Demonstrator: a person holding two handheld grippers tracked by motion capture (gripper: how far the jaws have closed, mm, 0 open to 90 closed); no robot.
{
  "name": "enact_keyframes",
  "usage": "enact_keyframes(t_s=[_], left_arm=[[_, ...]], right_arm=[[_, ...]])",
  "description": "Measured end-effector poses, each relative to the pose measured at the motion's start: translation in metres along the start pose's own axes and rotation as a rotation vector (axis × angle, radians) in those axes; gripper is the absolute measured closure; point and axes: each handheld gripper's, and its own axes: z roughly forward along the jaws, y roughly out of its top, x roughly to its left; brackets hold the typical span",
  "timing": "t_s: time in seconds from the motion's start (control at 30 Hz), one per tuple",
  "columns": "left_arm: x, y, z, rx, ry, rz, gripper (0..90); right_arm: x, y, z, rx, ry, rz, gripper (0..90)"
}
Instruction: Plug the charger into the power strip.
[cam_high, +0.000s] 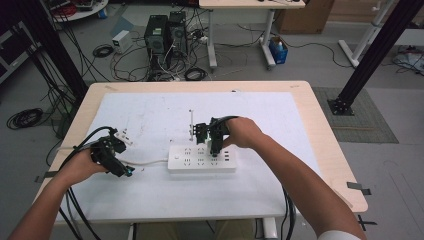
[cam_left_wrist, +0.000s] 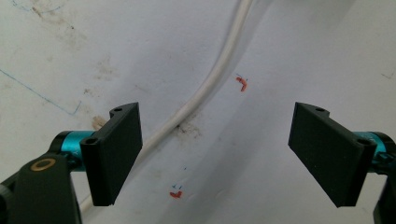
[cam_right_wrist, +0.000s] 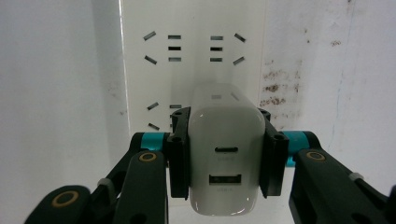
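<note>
A white power strip (cam_high: 201, 159) lies mid-table, its white cable (cam_high: 147, 162) running left. My right gripper (cam_high: 214, 148) points down over the strip's right part, shut on a white charger block. In the right gripper view the charger (cam_right_wrist: 225, 149) sits clamped between both jaws, its two USB ports facing the camera, just above the power strip (cam_right_wrist: 191, 65) and its socket slots. My left gripper (cam_high: 125, 171) rests low at the left, jaws open. In the left gripper view the cable (cam_left_wrist: 205, 88) curves across the white mat under the open left gripper (cam_left_wrist: 231, 156), untouched by the pads.
A small white plug piece (cam_high: 123, 136) lies near the left hand. A thin white rod (cam_high: 191, 122) lies behind the strip. The white mat (cam_high: 150, 110) covers most of the wooden table (cam_high: 320, 130). Computers and tangled cables sit on the floor beyond.
</note>
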Motion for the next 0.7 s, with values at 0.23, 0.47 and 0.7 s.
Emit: enact_keyframes(t_s=[0.23, 0.47, 0.7], left_arm=[[-0.002, -0.002, 0.001, -0.006, -0.001, -0.004, 17.7], [-0.001, -0.005, 0.003, -0.004, -0.003, -0.008, 17.6], [-0.001, -0.005, 0.006, -0.009, -0.005, -0.011, 17.7]], right_arm=[[0.004, 0.009, 0.008, 0.069, -0.022, 0.008, 62.6], [-0.001, 0.009, 0.01, 0.077, 0.013, 0.064, 62.8], [-0.013, 0.007, 0.011, 0.055, 0.085, 0.085, 62.7]])
